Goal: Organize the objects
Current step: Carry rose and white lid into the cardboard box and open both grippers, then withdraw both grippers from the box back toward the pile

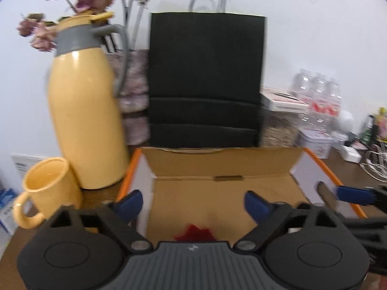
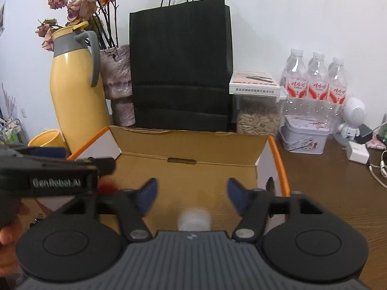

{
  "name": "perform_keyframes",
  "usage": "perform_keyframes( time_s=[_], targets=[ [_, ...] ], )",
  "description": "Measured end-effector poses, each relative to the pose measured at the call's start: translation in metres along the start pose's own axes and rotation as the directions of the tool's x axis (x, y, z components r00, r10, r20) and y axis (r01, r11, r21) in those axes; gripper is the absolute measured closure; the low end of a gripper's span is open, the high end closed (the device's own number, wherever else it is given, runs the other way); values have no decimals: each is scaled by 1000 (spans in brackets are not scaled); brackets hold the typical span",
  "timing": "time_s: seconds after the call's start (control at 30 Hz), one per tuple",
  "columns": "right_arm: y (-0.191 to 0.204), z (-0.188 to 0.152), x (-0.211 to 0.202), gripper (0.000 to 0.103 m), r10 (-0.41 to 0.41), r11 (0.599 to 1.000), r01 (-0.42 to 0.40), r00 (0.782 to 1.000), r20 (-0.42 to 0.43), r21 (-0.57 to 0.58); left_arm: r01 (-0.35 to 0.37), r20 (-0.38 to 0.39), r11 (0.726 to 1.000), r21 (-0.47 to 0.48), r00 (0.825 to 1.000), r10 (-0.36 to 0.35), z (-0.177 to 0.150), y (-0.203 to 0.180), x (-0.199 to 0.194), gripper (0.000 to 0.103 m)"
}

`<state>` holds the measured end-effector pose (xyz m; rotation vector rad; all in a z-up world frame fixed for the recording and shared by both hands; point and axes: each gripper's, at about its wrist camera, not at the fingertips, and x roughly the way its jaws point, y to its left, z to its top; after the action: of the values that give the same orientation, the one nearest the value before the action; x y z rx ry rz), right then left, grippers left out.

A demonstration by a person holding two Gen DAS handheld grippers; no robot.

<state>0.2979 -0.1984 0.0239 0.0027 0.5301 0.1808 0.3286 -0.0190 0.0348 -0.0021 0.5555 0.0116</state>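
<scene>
An open cardboard box [image 1: 217, 166] with orange-edged white sides lies in front of me on the brown table. My left gripper [image 1: 192, 200] hangs over its inside, open, with nothing between the blue pads. A small red thing [image 1: 193, 233] lies on the box floor just below it. My right gripper [image 2: 192, 191] is also open over the box [image 2: 188, 145], above a blurred white round thing [image 2: 193, 220] that its pads do not touch. The left gripper's black body [image 2: 48, 169] shows at the left of the right wrist view.
A yellow thermos jug [image 1: 84, 111] and yellow mug [image 1: 46, 191] stand left of the box. A black paper bag [image 2: 180, 65] and a vase of dried flowers [image 2: 118, 84] stand behind it. Water bottles [image 2: 314, 79], a seed jar [image 2: 257, 118], a tin [image 2: 304, 135] and cables fill the right.
</scene>
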Motion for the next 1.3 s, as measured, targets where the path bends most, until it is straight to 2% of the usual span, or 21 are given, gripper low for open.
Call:
perform_keyframes(
  time_s=[0.03,0.1,0.3,0.5,0.8,1.1,1.3],
  targets=[
    [0,0,-1,3,-3,1000,3,1000,3,-3,4,1,1000,-8,1000,-4,0,2,0,3],
    [0,0,-5,0,-2,1000,2,1000,21,-9,23,7,999,-28,1000,-23,1,6,-1,2],
    [-5,6,-15,0,-6,1000,4,995,97,26,25,57,999,-37,998,-23,4,5,-8,1],
    [-6,12,-22,0,-19,1000,16,984,179,19,-14,112,1000,-27,994,17,6,3,-16,0],
    [5,-1,-30,0,-57,997,63,988,146,-39,-13,79,997,-70,997,19,-1,12,-36,0],
    [15,-26,-86,0,-11,998,20,987,162,-52,-4,80,996,-87,997,11,-18,22,-87,0],
    [14,-48,-125,0,-8,998,17,992,129,-67,11,69,996,-84,998,-5,-38,33,-118,0]
  ],
)
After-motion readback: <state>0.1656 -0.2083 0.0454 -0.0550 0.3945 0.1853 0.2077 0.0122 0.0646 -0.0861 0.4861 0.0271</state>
